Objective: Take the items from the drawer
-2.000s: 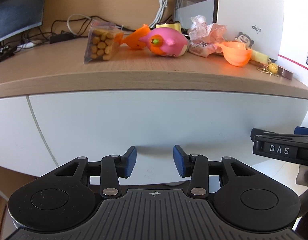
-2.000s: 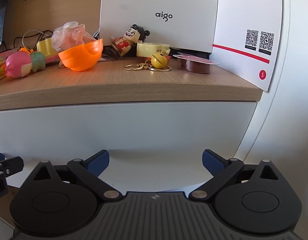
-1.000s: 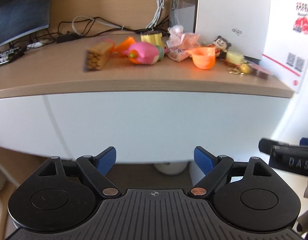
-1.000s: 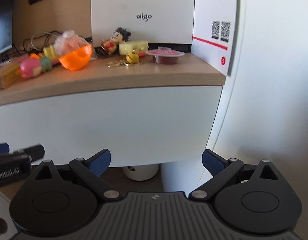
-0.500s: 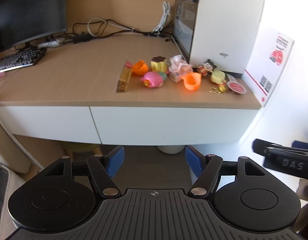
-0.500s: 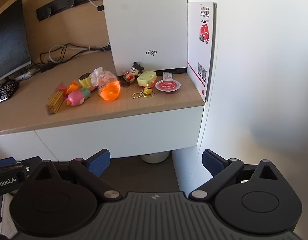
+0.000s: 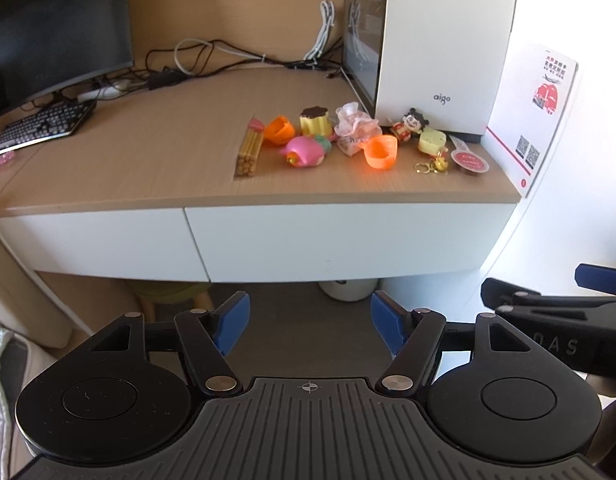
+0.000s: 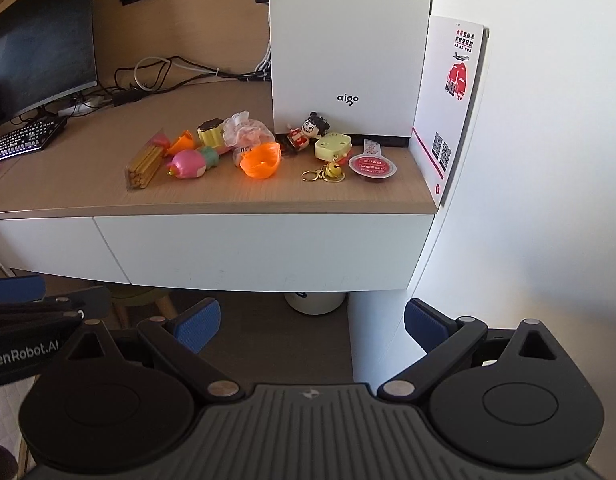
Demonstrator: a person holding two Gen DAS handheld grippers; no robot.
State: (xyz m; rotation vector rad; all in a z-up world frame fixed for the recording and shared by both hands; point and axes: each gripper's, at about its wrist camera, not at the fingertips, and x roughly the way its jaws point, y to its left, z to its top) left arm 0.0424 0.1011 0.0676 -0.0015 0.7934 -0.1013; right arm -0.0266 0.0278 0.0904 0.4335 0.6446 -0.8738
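I have both grippers held back from the desk, looking down on it, and neither has hold of anything: the left gripper (image 7: 309, 322) stands with its jaws well apart and nothing between them, the right gripper (image 8: 311, 326) wider still and equally empty. The drawer (image 7: 339, 242) I am after lies ahead of and above both sets of jaws, its white front flush and closed, with no handle that I can see; its contents are hidden. My reading is that the pull must come from the lower lip, so I would bring one gripper in low, hook a fingertip under the bottom edge near the middle of the front and draw straight back, keeping the other clear to the side. A second drawer front (image 7: 96, 240) sits off to the left of my left jaws; the seam between the two tells them apart. On the desktop beyond the jaws lie small toys: an orange cup (image 7: 381, 152), a pink fish toy (image 7: 306, 152), a pack of sticks (image 7: 250, 152) and a key ring with bell (image 7: 433, 166). A white bin (image 7: 349, 289) stands below the drawer, in line with a low approach.
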